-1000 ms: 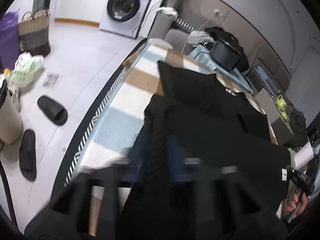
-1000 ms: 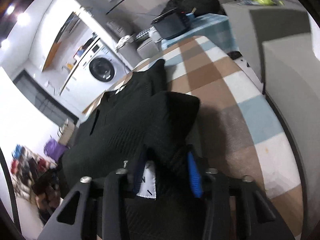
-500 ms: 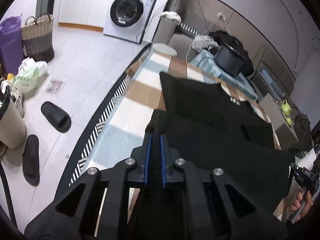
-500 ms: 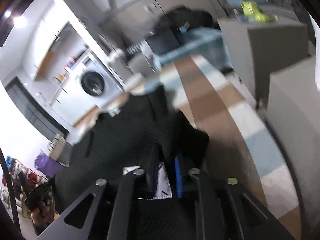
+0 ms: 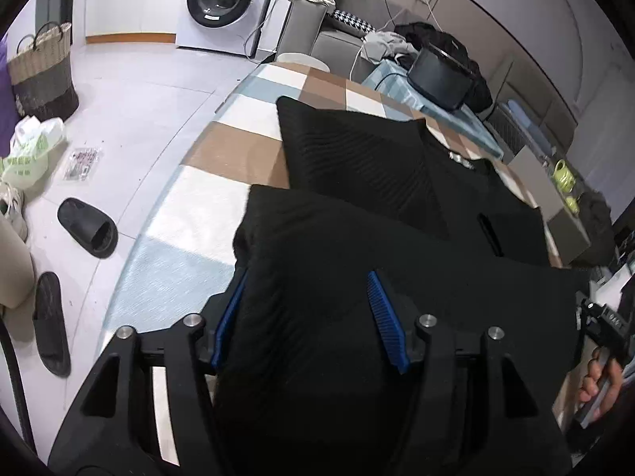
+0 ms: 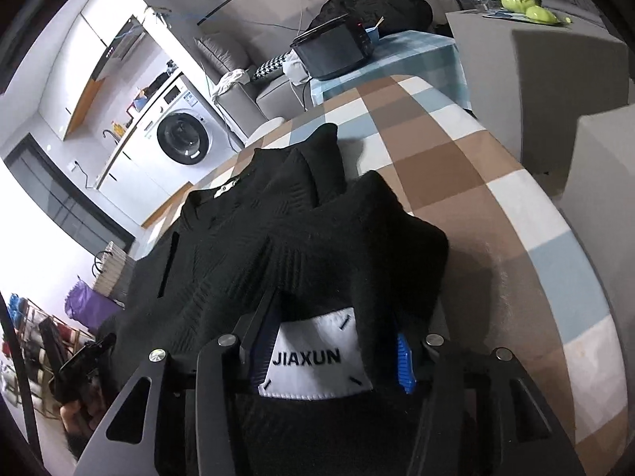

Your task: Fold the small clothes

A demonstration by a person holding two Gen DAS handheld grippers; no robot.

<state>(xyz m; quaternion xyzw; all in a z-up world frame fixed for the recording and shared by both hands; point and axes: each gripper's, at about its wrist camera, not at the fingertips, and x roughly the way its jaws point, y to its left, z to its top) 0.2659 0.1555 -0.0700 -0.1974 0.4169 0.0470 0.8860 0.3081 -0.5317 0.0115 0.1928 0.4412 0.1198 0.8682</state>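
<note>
A black knit garment (image 5: 357, 166) lies on the checked tablecloth (image 5: 238, 146), its near part folded over the rest. My left gripper (image 5: 305, 297) sits over the folded edge. Its jaws are opening, and the blue pads (image 5: 387, 321) stand apart with loose black fabric between them. In the right wrist view the same garment (image 6: 246, 238) shows a white label (image 6: 317, 357) reading JIAXUN. My right gripper (image 6: 333, 321) is over that label. Its jaws are opening too, with the label and fabric lying slack between the pads (image 6: 405, 361).
Black slippers (image 5: 89, 228), a woven basket (image 5: 41, 75) and a plastic bag lie on the floor to the left. A washing machine (image 5: 222, 0) stands at the back. A black box (image 5: 438, 75) sits on a blue-checked table behind. Grey cabinets (image 6: 563, 79) flank the table's right edge.
Both grippers were shut on the garment's edge and carried it forward over the rest. Now both pairs of jaws stand apart and the fold rests on the garment.
</note>
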